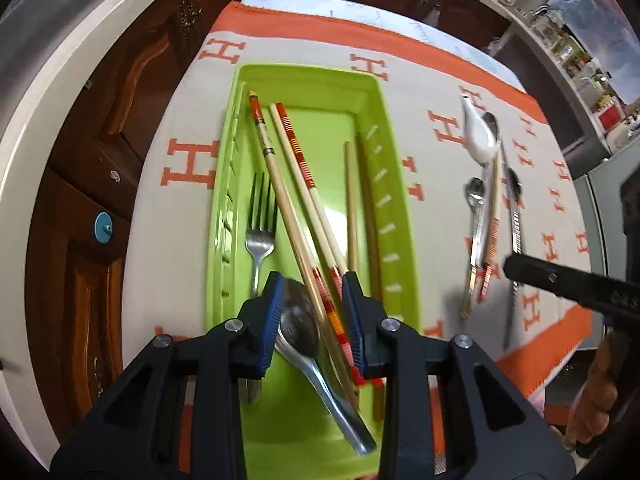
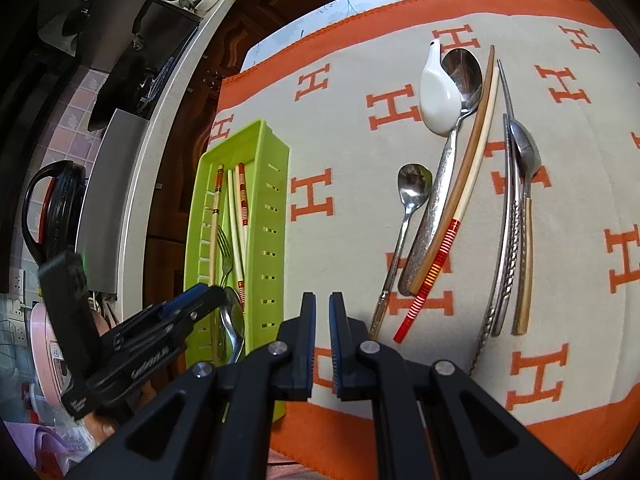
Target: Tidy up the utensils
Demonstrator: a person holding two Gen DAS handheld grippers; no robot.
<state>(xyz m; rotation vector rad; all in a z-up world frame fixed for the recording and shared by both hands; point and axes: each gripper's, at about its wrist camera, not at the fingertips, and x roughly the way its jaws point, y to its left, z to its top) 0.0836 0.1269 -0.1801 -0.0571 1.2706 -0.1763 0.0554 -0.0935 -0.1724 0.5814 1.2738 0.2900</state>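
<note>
The jaws of the left gripper (image 1: 313,280) stand apart over the near end of the lime-green plastic utensil tray (image 1: 390,184), straddling the bowl of a steel spoon (image 1: 300,322) and the striped ends of two chopsticks without visibly pinching either; the jaws of the right gripper (image 2: 322,304) are drawn nearly together on nothing, hovering above the cloth beside the tray. As a judgement, the sorting is roughly halfway. Already in the tray lie a steel fork (image 1: 260,236), the steel spoon, a pair of pale bamboo chopsticks with orange-striped ends (image 1: 296,196) and a plain wooden chopstick (image 1: 352,204) along its right wall. Still on the grey cloth with orange H letters (image 2: 344,152), toward its right side, are a white ceramic soup spoon (image 2: 438,96), a large steel spoon (image 2: 448,160), a small steel teaspoon (image 2: 412,196), a red-striped chopstick (image 2: 440,248) beside a brown one, twisted metal chopsticks (image 2: 504,248) and a wood-handled spoon (image 2: 526,200). These all lie roughly parallel to the tray, bowls toward the cloth's far edge, handles toward the near edge; the fork's tines point likewise, while the paired chopsticks run slightly diagonally.
</note>
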